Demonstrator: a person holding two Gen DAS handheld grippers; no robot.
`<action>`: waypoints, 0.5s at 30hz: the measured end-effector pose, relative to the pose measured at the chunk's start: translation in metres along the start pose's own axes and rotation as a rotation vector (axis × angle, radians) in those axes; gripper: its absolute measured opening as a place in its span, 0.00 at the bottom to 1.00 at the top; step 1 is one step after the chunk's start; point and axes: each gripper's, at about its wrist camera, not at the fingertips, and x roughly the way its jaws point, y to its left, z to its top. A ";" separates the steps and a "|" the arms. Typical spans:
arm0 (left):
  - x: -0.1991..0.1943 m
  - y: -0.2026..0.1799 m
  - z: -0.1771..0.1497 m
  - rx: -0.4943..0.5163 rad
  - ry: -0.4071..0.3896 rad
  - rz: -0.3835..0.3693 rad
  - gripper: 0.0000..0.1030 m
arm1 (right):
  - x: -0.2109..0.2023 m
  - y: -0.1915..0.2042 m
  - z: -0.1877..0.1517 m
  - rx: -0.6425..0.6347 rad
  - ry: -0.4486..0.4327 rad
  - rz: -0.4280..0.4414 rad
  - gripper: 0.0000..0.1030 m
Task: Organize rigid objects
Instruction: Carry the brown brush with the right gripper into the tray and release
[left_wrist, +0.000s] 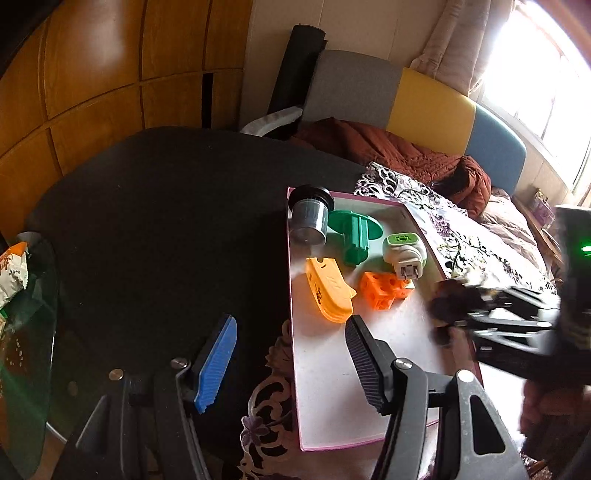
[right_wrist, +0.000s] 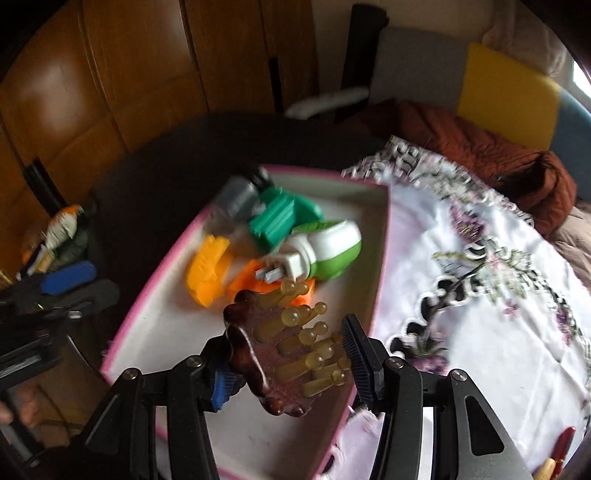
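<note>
A dark red-brown massage comb (right_wrist: 266, 354) with amber ball-tipped pegs is clamped in the right tool (right_wrist: 291, 369), its scalloped back against the blue pad and its pegs against the black ribbed pad, held above the near part of a shallow pink-edged box (right_wrist: 147, 295). In the left wrist view the same tool and comb show only as a dark blur at the box's right edge. The box sits on the desk (left_wrist: 166, 221), partly on its black surface and partly on a white floral lace cloth (right_wrist: 480, 295). At the box's far end lie 5 things close together: a grey cylinder with a black cap (left_wrist: 309, 216) in the corner, a green plastic part (left_wrist: 354, 232) touching it, a white-and-green plug-in device (left_wrist: 404, 253) with its metal prongs pointing toward the camera, an orange cube with holes (left_wrist: 384, 290) just under those prongs, and an orange curved clip (left_wrist: 330, 293) beside the cube. The left tool (left_wrist: 291, 363) hangs over the box's near-left corner with its pads apart and nothing between them, the blue pad over the black desk and the black pad over the box floor. A snack bag (left_wrist: 13, 269) lies at the desk's left edge. A rust-coloured quilt (left_wrist: 388, 151) is heaped on the bed behind the desk.
</note>
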 end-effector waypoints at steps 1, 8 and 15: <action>0.001 0.000 0.000 0.000 0.001 0.000 0.60 | 0.009 0.001 -0.001 -0.002 0.014 -0.021 0.51; 0.004 -0.002 -0.002 0.009 0.007 -0.003 0.60 | 0.026 0.000 -0.004 -0.008 0.030 -0.062 0.51; 0.000 -0.007 -0.003 0.031 -0.008 -0.002 0.60 | 0.026 -0.001 -0.004 0.019 0.020 -0.069 0.57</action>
